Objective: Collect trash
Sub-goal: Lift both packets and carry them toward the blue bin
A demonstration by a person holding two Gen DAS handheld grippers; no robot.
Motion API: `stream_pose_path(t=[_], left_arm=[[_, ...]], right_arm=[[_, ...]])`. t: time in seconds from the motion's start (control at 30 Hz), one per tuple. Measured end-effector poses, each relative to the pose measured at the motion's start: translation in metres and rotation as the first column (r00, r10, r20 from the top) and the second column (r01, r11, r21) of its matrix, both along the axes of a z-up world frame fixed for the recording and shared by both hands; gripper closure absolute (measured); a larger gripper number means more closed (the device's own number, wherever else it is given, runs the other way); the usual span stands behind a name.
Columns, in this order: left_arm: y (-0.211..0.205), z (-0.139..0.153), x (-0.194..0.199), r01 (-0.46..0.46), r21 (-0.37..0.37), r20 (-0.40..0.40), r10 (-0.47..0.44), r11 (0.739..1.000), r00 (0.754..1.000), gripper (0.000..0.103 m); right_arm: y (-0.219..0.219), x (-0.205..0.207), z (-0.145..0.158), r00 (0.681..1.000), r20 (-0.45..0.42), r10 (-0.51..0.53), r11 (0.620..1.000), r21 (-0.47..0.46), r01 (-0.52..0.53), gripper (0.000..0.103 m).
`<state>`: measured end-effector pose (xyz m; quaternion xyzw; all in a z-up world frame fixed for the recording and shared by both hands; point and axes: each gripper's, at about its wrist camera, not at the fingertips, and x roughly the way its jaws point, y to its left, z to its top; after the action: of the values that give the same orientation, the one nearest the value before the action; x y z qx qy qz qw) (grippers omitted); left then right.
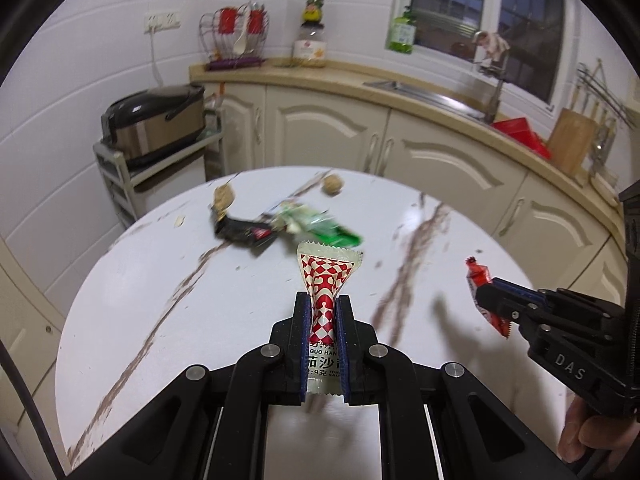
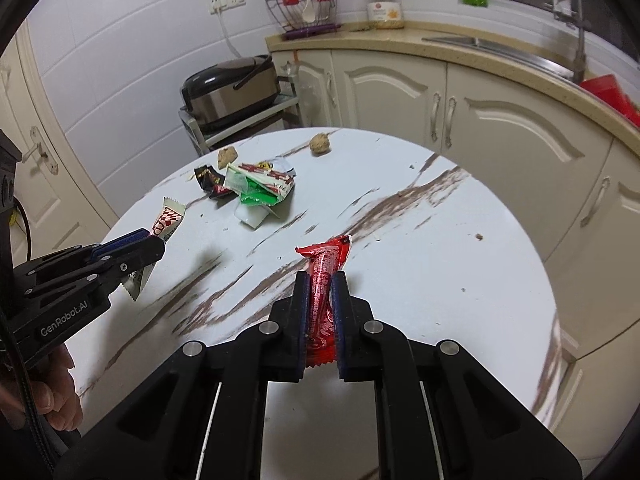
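Observation:
My left gripper (image 1: 323,303) is shut on a red-and-white checkered sauce packet (image 1: 327,276) and holds it above the round marble table (image 1: 160,312). My right gripper (image 2: 321,280) is shut on a red snack wrapper (image 2: 326,268) above the table. Each gripper shows in the other view: the right gripper (image 1: 486,294) with the red wrapper (image 1: 478,274), the left gripper (image 2: 158,242) with the packet (image 2: 168,220). A pile of green, white and black wrappers (image 2: 252,186) lies at the table's far side, also in the left wrist view (image 1: 280,226).
Two brown crumpled lumps (image 2: 320,145) (image 2: 227,156) sit near the table's far edge. Behind stand a rice cooker (image 2: 230,88) on a cart, cream cabinets (image 2: 400,92), and a counter with sink (image 2: 500,46), jar and utensil rack.

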<state>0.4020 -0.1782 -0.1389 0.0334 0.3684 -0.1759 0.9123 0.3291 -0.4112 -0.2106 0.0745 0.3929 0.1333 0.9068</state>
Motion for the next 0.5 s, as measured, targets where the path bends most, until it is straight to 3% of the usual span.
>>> stream_pose_path(t=[0.5], left_arm=[[-0.078,0.05,-0.09,0.168,0.01,0.122,-0.168,0.986,0.978,0.095]], right_arm=[[-0.081,-0.072,0.056,0.982,0.15,-0.119,0.992,0.052,0.112,0.093]])
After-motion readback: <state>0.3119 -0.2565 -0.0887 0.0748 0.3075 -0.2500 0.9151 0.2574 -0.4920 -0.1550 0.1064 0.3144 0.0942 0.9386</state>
